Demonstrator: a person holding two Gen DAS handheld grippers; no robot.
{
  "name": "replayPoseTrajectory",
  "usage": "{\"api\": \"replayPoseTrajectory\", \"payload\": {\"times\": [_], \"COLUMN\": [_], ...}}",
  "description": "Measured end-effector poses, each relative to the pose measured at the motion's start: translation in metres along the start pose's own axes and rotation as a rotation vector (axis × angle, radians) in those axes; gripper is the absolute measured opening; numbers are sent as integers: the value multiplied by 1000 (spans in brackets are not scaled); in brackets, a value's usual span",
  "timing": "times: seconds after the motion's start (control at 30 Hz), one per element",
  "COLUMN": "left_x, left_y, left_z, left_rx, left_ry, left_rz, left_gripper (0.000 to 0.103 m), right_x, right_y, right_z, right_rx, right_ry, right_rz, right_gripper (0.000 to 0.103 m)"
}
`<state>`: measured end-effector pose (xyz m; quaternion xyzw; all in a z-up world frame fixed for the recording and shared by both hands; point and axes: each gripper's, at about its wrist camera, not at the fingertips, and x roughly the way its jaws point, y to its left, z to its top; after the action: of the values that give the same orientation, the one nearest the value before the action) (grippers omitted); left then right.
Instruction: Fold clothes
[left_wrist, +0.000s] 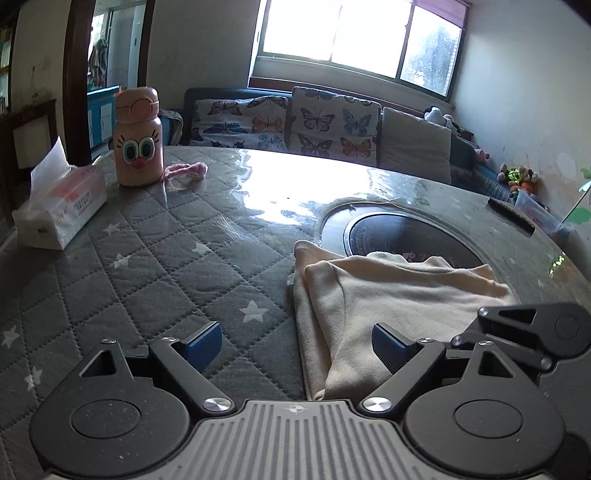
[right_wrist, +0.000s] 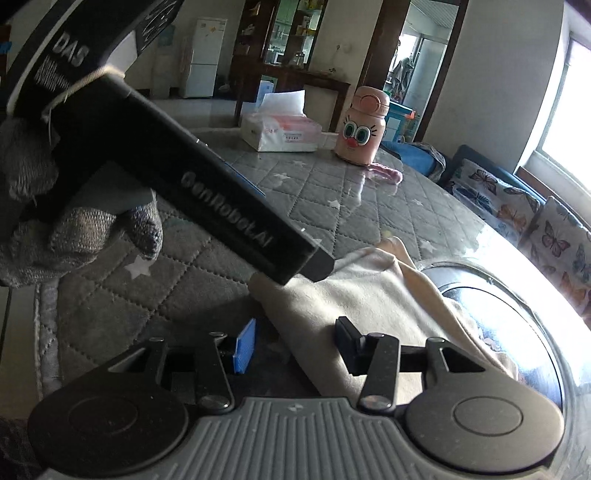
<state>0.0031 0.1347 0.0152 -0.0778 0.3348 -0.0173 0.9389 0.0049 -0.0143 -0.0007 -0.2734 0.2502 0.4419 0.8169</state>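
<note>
Lying lower right of the spread left tongs (left_wrist: 295, 341), the folded cream cotton garment (left_wrist: 388, 291) runs toward the upper right; the right tongs (right_wrist: 295, 345), also spread, straddle its near edge.

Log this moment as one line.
left gripper open, empty | right gripper open, empty | cream garment folded on table

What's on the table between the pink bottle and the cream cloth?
Nothing: in the left wrist view, only bare quilted table cover lies between the pink bottle and the cream cloth.
</note>
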Motion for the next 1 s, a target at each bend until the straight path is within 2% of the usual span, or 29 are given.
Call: {"api": "replayPoseTrajectory", "payload": {"times": [0.3, 0.43, 0.63, 0.8, 1.0], "left_x": [4, 7, 15, 25, 36], "left_y": [3, 4, 7, 9, 16], "left_z": [6, 8, 12, 14, 11], "left_rx": [-54, -90, -176, -258, -406], "left_ry": [11, 29, 66, 109, 175], "left_rz": [-31, -59, -112, -158, -240], "left_gripper": [90, 89, 88, 83, 75], "right_x": [7, 8, -2, -19, -41], "right_y": [10, 10, -5, -22, -35], "right_z": [-1, -1, 2, 3, 0], "right_rx": [-47, -45, 52, 154, 217], "right_ry": [-4, -6, -32, -69, -117], "right_rz": [-42, -68, -36, 6, 40], "right_gripper": [45, 27, 20, 18, 17]}}
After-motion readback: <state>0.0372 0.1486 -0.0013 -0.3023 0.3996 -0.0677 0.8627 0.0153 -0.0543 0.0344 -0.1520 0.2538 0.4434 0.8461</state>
